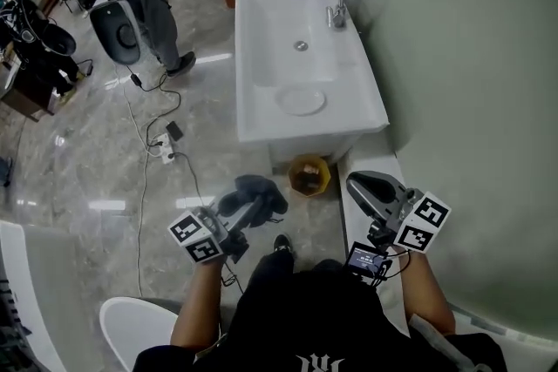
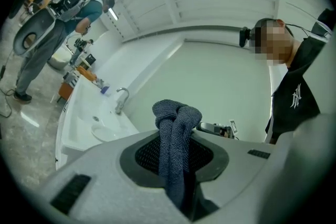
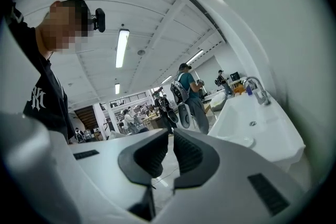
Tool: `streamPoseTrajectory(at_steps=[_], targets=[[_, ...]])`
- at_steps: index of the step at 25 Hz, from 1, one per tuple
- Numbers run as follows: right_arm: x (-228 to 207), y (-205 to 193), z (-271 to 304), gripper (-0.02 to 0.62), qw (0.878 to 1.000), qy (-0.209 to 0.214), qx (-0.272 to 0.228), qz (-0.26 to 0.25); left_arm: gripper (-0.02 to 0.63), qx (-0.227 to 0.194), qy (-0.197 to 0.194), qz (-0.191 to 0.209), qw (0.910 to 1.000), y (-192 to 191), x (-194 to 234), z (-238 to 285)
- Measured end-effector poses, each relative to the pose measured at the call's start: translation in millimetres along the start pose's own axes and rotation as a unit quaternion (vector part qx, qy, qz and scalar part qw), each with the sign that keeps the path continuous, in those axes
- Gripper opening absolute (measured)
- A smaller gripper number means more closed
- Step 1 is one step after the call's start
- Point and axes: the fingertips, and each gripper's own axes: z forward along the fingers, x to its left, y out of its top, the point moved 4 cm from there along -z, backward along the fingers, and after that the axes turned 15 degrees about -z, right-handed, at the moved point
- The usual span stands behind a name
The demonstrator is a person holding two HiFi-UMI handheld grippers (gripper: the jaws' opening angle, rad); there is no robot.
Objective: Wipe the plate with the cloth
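In the lower centre of the head view, the left gripper has its jaws clamped on a dark grey cloth. The left gripper view shows the cloth bunched in a knot-like lump above the pads and trailing down between them. At lower right, the right gripper has its jaws drawn together with nothing in them. Both are well apart from the white sink in the upper middle of the frame. The white plate lies flat in the basin's lower end, below the drain, and the faucet stands at the sink's upper right. A small orange bin sits on the floor just below the sink.
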Motion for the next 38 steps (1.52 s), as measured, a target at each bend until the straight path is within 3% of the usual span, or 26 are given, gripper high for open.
streamPoseTrajectory(at_steps=[4,9,16,22,26,27,30,35,38], targets=[[-33,20,36,0.006,1.0,-0.007,0.009,-0.002,0.064,-0.004,-0.007,-0.006,0.9999,42,28,21],[-76,16,54,0.006,1.0,-0.004,0.015,0.008,0.064,-0.003,0.001,-0.007,1.0,63,54,48],[-176,13,75,0.006,0.999,0.029,0.007,0.035,0.064,-0.011,0.048,-0.01,0.9987,91,97,115],[-271,8,93,0.008,0.994,0.072,0.032,0.07,0.064,-0.005,0.085,-0.005,0.9964,115,127,190],[-309,-6,109,0.008,0.989,0.088,0.051,0.104,0.064,-0.017,0.115,-0.013,0.9932,125,146,210],[-314,-12,114,0.018,0.987,0.094,0.059,0.113,0.064,-0.02,0.121,-0.016,0.9923,127,150,211],[-328,-38,132,0.143,0.977,0.114,0.093,0.152,0.064,-0.02,0.13,-0.025,0.9909,129,165,214],[-362,-91,167,0.13,0.964,0.072,0.167,0.194,0.064,-0.005,0.118,-0.052,0.9916,134,202,214],[-387,-126,187,0.15,0.947,0.04,0.209,0.242,0.064,0.0,0.109,-0.064,0.992,149,230,211]])
